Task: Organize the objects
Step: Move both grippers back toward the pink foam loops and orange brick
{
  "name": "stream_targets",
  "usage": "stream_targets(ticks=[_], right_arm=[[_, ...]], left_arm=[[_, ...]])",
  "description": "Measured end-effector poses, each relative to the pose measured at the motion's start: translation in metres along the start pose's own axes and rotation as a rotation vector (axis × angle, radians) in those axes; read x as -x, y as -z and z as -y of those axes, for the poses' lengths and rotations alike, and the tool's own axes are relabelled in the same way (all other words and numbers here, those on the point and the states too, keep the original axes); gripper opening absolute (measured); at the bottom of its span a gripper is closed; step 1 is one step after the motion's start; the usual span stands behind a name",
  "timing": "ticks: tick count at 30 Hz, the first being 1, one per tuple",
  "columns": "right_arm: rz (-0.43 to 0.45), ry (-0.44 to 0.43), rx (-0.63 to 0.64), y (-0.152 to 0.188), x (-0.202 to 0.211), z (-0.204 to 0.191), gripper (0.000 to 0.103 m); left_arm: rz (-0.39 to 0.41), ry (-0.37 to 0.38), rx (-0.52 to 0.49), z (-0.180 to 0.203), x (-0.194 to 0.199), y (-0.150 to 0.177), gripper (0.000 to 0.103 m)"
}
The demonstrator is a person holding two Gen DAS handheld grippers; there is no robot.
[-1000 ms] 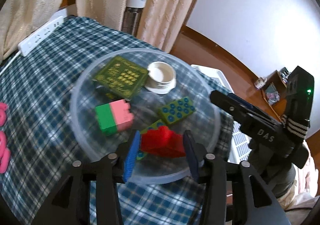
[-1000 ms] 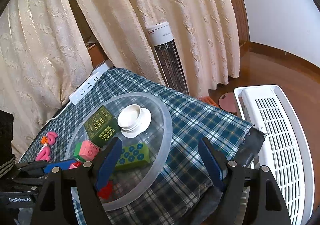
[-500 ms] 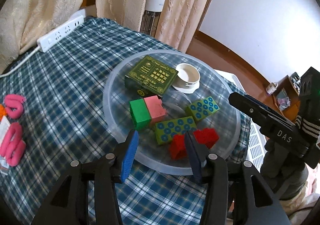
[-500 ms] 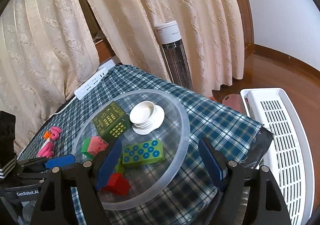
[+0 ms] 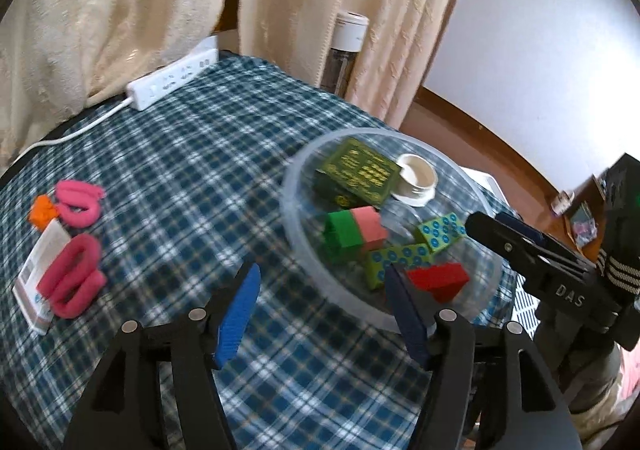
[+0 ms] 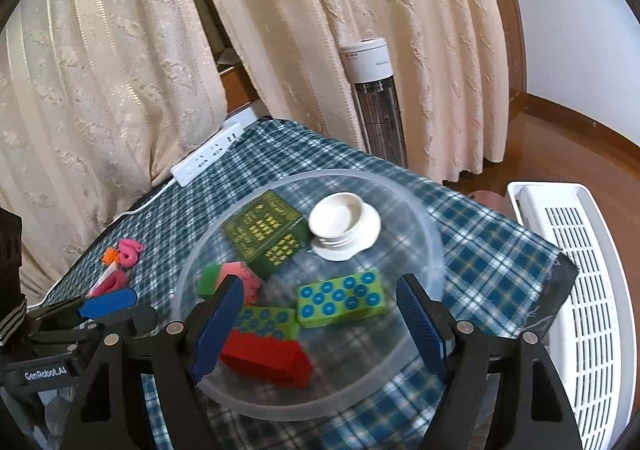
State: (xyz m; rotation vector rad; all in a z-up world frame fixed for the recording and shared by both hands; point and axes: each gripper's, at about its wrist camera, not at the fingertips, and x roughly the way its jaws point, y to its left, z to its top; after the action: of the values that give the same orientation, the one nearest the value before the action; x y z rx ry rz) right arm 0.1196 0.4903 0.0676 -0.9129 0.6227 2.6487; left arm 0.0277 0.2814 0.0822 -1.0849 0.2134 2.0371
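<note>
left wrist view: left gripper has just been opening, empty over the checked tabletop; red block lies in the clear tray. right gripper gapes, empty.

Left tongs just opening, empty, right tongs apart, empty

A round, shallow, translucent tray is set on a blue-and-white plaid cloth. Inside it, a dark green box with gold print is laid flat at the far side, with a small white cup on a saucer just beside it. A green-and-pink block is placed at the middle. Two green blocks with blue dots and a red block are gathered at the near side.
</note>
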Motion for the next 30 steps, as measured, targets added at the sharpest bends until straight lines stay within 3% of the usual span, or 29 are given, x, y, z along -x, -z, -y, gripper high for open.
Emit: stream_targets(ticks=[20, 24, 30], right_arm=[[-0.025, -0.088, 0.115, 0.006, -0.006, -0.079, 0.082], [-0.038, -0.104, 0.138, 0.008, -0.010, -0.094, 0.082], [-0.060, -0.140, 0.175, 0.012, -0.016, -0.117, 0.087]], left_arm=[[0.087, -0.148, 0.179, -0.101, 0.052, 0.013, 0.067], [0.116, -0.194, 0.224, -0.125, 0.065, 0.018, 0.076], [0.132, -0.271, 0.297, -0.161, 0.080, 0.024, 0.080]])
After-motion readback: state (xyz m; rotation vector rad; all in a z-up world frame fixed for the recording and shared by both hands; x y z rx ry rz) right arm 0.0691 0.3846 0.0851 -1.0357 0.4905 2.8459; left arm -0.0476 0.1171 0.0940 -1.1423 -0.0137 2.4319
